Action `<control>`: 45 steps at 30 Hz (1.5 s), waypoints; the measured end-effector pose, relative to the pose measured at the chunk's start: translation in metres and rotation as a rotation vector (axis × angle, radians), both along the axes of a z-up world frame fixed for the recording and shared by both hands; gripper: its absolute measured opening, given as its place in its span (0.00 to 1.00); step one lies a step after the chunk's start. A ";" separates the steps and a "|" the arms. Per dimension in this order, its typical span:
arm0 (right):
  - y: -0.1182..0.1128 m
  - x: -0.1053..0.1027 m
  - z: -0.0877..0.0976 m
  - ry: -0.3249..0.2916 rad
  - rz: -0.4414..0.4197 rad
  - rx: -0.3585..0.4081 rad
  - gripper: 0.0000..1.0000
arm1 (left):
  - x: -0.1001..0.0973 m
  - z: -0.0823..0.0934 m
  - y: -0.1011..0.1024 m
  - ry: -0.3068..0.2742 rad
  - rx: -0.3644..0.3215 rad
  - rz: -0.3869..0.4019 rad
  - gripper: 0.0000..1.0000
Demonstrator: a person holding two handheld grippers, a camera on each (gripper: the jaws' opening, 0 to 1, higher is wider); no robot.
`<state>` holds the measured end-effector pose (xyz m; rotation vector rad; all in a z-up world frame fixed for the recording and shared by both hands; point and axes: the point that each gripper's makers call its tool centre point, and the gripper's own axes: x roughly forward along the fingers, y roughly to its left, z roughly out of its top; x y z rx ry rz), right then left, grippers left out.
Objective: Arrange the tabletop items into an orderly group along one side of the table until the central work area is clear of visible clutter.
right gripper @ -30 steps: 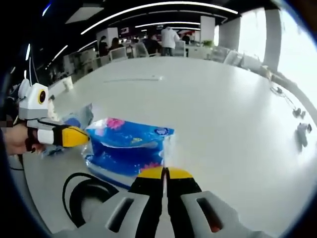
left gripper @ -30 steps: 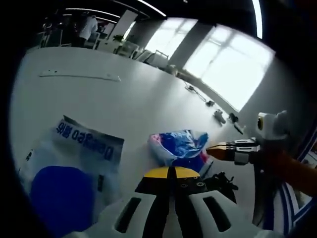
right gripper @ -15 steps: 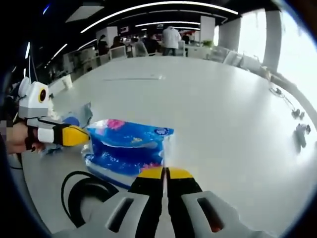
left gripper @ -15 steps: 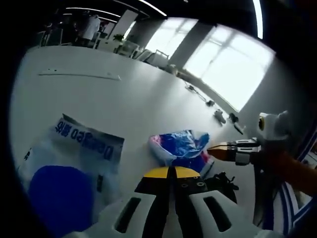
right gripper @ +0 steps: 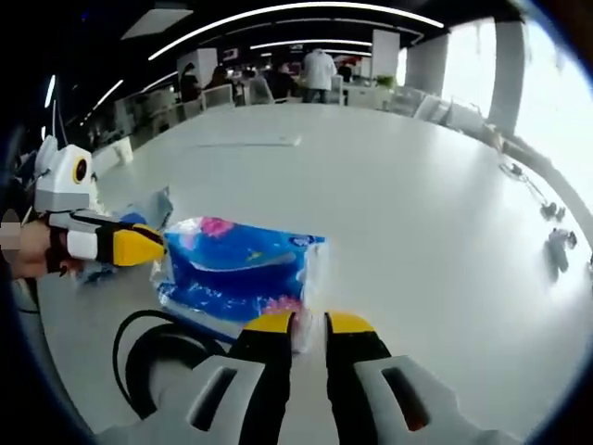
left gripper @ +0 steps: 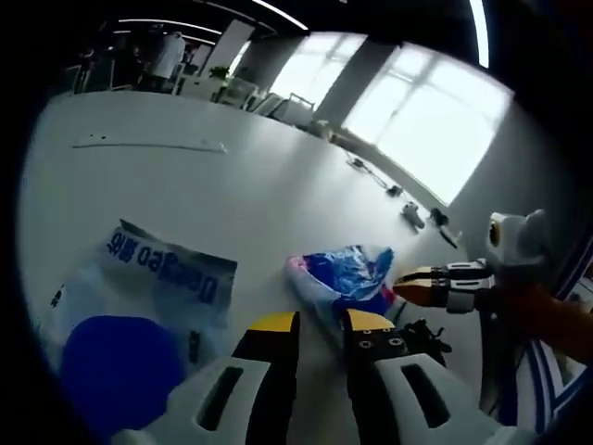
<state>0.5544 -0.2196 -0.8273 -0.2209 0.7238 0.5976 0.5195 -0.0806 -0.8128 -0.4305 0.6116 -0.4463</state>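
A blue tissue pack with pink print lies on the white table. My left gripper stands open just short of the pack, jaws apart with bare table between them. My right gripper is open by a narrow gap at the pack's clear end flap, which reaches down between the tips. Each gripper shows in the other's view: the right gripper beside the pack, the left gripper at the pack's left end, held by a hand.
A clear plastic bag with printed text and a blue round item lies left of the pack. A coiled black cable lies nearby. A long thin strip and small dark items lie farther out.
Both grippers were shut before and have parted their jaws, the left more widely. The views shifted only slightly; the pack, bag and cable stay where they were.
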 end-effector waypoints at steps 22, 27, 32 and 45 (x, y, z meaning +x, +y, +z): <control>0.006 -0.007 0.022 -0.039 0.019 0.033 0.36 | -0.005 0.024 0.005 -0.065 0.032 -0.016 0.52; 0.005 -0.010 0.028 -0.040 0.027 0.035 0.41 | -0.010 0.031 0.003 -0.074 0.024 -0.030 0.54; 0.006 -0.017 0.033 -0.039 0.038 0.032 0.47 | -0.015 0.037 0.000 -0.089 0.036 -0.053 0.62; 0.004 -0.029 0.045 -0.041 0.064 0.022 0.51 | -0.034 0.048 0.011 -0.097 0.070 -0.093 0.65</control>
